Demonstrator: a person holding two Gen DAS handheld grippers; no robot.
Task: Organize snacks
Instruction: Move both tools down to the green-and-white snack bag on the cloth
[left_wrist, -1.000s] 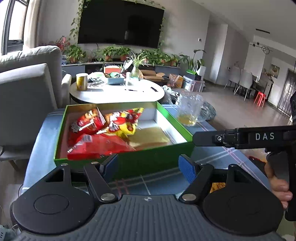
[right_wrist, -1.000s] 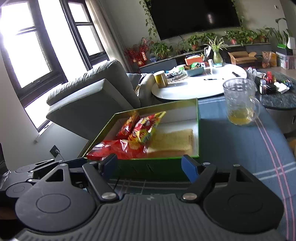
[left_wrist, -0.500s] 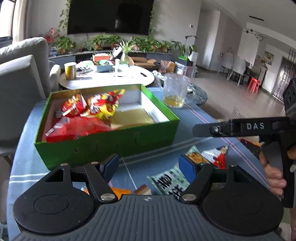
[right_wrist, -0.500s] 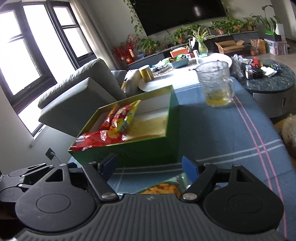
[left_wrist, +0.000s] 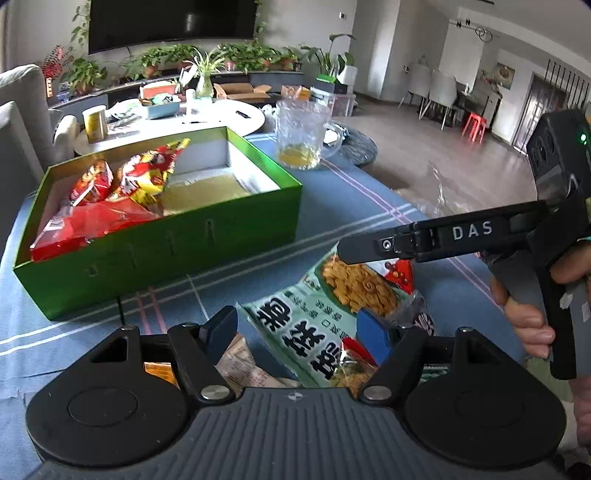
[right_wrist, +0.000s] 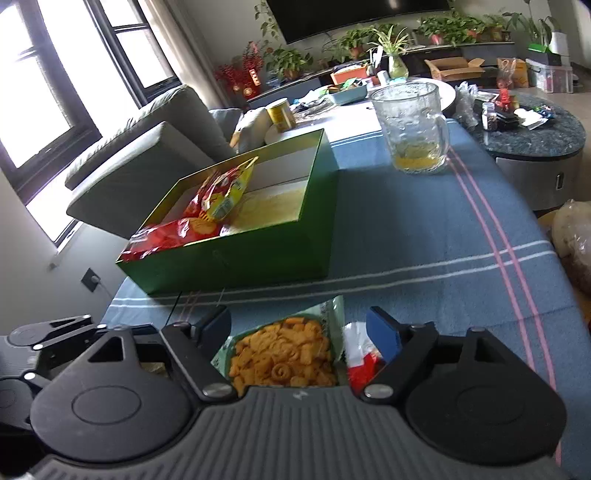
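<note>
A green box (left_wrist: 177, 247) stands on the blue striped cloth and holds red and yellow snack bags (left_wrist: 122, 192). In front of it lies a green-and-white snack bag (left_wrist: 314, 325) printed with orange crackers. My left gripper (left_wrist: 297, 330) hovers open over the bag's near end, and the pads do not press it. The right gripper's black side bar marked DAS (left_wrist: 461, 232) reaches in above the bag's far end, held by a hand (left_wrist: 528, 321). In the right wrist view my right gripper (right_wrist: 299, 328) is open, with the same bag (right_wrist: 284, 354) lying below its fingers and the box (right_wrist: 240, 258) beyond.
A glass mug (right_wrist: 413, 129) with a little yellow liquid stands behind the box. Small orange (left_wrist: 159, 371) and beige (left_wrist: 240, 365) packets lie under the left gripper. A grey armchair (right_wrist: 147, 147) is at the left. A plastic bag (right_wrist: 572, 240) sits past the table's right edge.
Both grippers have tipped down and sunk toward the cloth in front of the box. The green-and-white bag has come into view between their fingers. The jaws look as wide as before.
</note>
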